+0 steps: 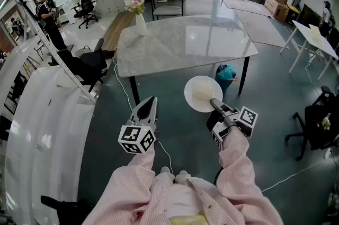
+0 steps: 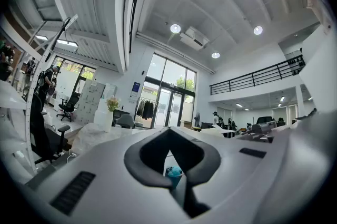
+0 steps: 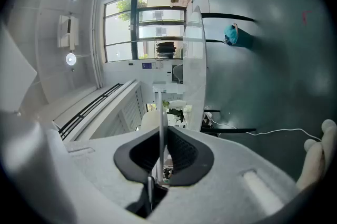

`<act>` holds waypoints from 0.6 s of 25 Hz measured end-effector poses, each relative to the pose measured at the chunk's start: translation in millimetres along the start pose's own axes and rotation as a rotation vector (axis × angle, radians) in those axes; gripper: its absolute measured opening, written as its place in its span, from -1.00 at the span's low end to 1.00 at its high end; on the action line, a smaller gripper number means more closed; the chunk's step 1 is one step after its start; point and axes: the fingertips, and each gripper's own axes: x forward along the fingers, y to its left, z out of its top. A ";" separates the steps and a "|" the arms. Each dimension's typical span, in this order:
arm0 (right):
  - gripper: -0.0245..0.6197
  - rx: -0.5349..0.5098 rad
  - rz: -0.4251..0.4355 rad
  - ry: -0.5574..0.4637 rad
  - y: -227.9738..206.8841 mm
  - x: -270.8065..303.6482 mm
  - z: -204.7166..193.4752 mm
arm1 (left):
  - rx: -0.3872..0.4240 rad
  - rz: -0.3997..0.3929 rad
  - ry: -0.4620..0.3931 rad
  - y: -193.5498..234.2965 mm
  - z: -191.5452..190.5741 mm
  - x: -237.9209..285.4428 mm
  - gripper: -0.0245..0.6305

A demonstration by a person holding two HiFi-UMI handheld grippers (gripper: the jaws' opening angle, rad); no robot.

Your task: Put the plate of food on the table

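Note:
My right gripper (image 1: 214, 104) is shut on the near rim of a round white plate (image 1: 196, 96) with pale food on it. The plate hangs level over the dark floor, just short of the front edge of the white marble table (image 1: 185, 44). In the right gripper view the plate (image 3: 159, 107) shows edge-on as a thin white line pinched between the dark pads (image 3: 179, 152). My left gripper (image 1: 150, 101) is held out to the left of the plate with its jaws together and nothing in them. Its view looks along the jaws (image 2: 168, 136) toward the table.
A white vase of flowers (image 1: 140, 21) stands at the table's far left corner. A teal bag (image 1: 226, 73) sits on the floor under the table's right side. A large white curved structure (image 1: 42, 128) fills the left. A black chair (image 1: 312, 126) stands at right, and cables cross the floor.

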 end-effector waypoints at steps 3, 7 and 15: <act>-0.84 -0.003 0.002 0.006 0.0 0.2 0.5 | -0.001 0.005 -0.001 -0.7 -0.7 0.3 -0.93; -0.85 0.002 0.000 0.016 0.6 -2.0 3.8 | -0.002 0.014 -0.002 -4.9 0.1 2.7 -0.93; -0.84 -0.006 -0.021 0.041 -5.3 1.9 12.0 | -0.016 0.033 0.010 -9.1 -13.1 4.8 -0.93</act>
